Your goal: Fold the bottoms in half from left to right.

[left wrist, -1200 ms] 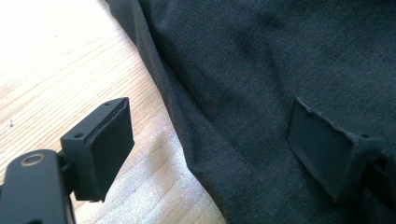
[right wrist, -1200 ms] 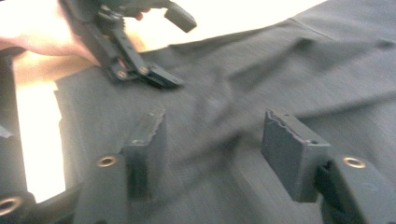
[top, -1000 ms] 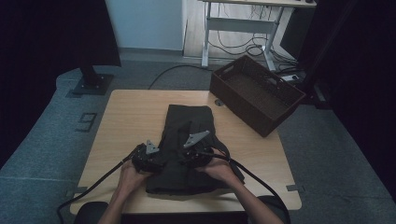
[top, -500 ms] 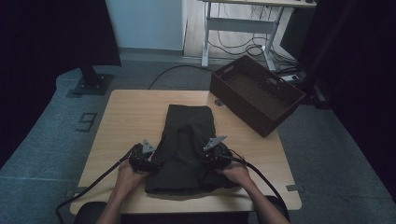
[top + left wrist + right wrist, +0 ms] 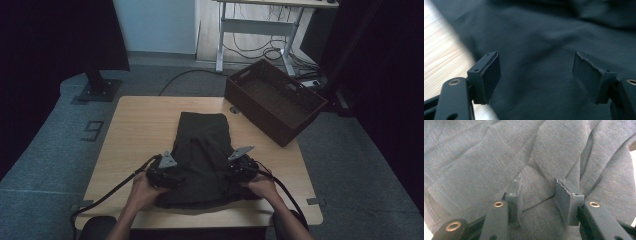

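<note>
Folding dark garment (image 5: 200, 155) on bench (image 5: 135, 125): left hand-held gripper (image 5: 536, 72) open above cloth, closing; right hand-held gripper (image 5: 537, 195) astride a fold, opening, no pinch.

A light wooden table (image 5: 140, 125) is seen at the centre of the high view, set on a grey carpeted floor (image 5: 45, 165). A dark brown woven basket (image 5: 275, 102) is placed at the table's far right corner, overhanging the edge. A black stand base (image 5: 97, 90) is seen on the floor beyond the far left corner. A desk frame with white legs (image 5: 260, 27) is seen at the back, with tangled cables (image 5: 260, 50) lying beneath it. A black cable (image 5: 187, 77) is trailed across the floor towards the table.
</note>
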`<state>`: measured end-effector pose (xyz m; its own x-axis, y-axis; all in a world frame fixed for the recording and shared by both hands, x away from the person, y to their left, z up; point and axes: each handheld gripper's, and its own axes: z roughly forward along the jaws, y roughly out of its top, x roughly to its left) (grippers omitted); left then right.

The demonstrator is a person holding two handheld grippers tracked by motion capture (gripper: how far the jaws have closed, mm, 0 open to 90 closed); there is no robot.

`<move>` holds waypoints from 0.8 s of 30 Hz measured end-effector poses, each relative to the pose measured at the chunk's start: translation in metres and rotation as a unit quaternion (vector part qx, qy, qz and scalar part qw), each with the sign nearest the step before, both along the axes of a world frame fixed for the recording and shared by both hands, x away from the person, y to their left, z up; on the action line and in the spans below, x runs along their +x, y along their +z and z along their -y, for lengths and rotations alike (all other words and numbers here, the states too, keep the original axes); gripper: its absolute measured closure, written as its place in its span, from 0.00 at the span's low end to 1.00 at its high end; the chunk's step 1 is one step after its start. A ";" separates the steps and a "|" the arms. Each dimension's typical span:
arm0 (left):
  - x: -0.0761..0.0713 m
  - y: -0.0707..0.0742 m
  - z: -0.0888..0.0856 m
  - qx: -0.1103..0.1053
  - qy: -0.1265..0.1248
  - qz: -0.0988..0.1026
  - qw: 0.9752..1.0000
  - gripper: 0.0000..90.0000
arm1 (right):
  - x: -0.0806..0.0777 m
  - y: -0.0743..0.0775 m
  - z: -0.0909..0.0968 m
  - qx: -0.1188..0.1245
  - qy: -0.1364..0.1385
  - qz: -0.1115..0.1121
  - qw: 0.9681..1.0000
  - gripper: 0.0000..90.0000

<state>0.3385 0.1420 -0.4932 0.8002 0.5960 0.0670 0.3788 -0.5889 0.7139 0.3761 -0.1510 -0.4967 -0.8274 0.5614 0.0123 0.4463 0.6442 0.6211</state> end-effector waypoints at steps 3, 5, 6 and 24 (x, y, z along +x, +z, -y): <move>-0.008 -0.004 0.020 -0.003 -0.047 -0.016 0.999 0.25 | 0.000 0.000 0.002 0.002 -0.001 -0.004 1.000 0.62; -0.014 -0.009 0.029 0.006 -0.072 -0.025 0.997 0.25 | 0.000 -0.001 0.002 0.002 0.001 -0.006 1.000 0.61; -0.018 -0.010 0.032 0.011 -0.080 -0.029 0.996 0.25 | -0.001 -0.001 0.002 0.003 0.002 -0.008 1.000 0.60; -0.045 0.012 0.009 0.020 -0.097 0.014 0.995 0.94 | 0.000 0.004 0.009 0.024 -0.001 -0.008 1.000 0.58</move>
